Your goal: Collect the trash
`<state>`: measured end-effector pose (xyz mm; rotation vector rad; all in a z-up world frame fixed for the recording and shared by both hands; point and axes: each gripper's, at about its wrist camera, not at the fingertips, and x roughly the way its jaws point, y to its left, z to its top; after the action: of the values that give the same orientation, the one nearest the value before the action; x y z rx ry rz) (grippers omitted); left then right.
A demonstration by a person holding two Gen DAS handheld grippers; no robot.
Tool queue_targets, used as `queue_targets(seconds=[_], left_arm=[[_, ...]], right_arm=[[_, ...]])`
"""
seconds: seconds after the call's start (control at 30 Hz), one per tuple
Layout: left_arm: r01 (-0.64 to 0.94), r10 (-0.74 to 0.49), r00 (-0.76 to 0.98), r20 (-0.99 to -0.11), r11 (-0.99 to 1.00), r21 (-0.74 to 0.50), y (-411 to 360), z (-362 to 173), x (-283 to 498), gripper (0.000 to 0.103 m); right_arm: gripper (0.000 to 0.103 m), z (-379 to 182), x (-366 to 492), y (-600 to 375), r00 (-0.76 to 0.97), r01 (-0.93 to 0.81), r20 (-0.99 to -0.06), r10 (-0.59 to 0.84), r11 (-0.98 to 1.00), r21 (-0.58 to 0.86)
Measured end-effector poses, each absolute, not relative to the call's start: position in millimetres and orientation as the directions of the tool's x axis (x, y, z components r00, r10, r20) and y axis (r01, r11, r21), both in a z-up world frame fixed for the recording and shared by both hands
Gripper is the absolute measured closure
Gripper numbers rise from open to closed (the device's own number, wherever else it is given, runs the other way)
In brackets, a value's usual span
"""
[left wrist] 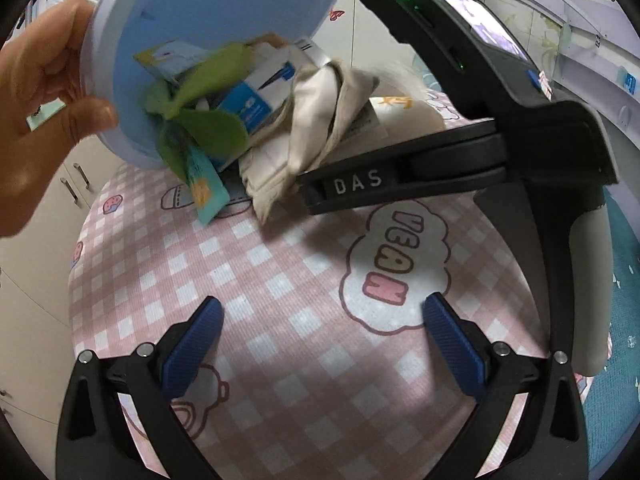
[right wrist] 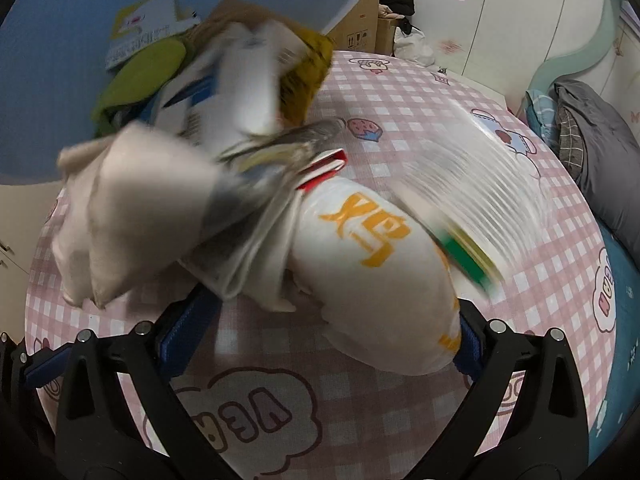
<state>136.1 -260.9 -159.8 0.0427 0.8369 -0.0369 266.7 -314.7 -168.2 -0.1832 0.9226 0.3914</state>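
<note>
trash (left wrist: 256,120) spills from a tipped blue bin (left wrist: 224,4) onto the pink checked tabletop (left wrist: 304,280), a bare hand (left wrist: 40,112) holding the rim. the left gripper (left wrist: 322,344) hangs open, empty; the right gripper (right wrist: 320,336) straddles a white bag (right wrist: 372,264), jaws spread.

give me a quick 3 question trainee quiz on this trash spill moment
1. True or false: the left gripper is shut on a wrapper.
2. Multiple choice: the blue bin is A) upright on the table, B) tipped by a bare hand with trash spilling out, C) lying on the floor.
3. Fill in: the white bag with orange print lies between the right gripper's ____.

Key: 1 false, its fingers are spread with only the checked tablecloth between them. 2 B. 3 fingers.
</note>
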Motion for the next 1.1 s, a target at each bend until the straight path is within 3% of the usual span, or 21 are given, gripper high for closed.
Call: queue_targets(seconds=[0.77, 0.9, 1.1], left_arm=[[-0.034, 0.173, 0.629, -0.758, 0.98, 0.196, -196.0, -140.7, 188.0, 0.004], [0.013, 0.15, 0.638, -0.755, 0.979, 0.205, -189.4, -140.5, 204.8, 0.004], [0.044, 0.22, 0.631, -0.744, 0.948, 0.317, -196.3, -136.9, 215.0, 0.004]], right_arm=[[0.006, -167.8, 268.1, -314.1, 0.539, -0.405, -0.804, 0.249, 0.914, 0.012], [0.006, -167.7, 267.3, -314.1, 0.539, -0.405, -0.805, 0.25, 0.914, 0.012], [0.006, -167.8, 266.8, -314.1, 0.539, -0.405, -0.805, 0.249, 0.914, 0.012]])
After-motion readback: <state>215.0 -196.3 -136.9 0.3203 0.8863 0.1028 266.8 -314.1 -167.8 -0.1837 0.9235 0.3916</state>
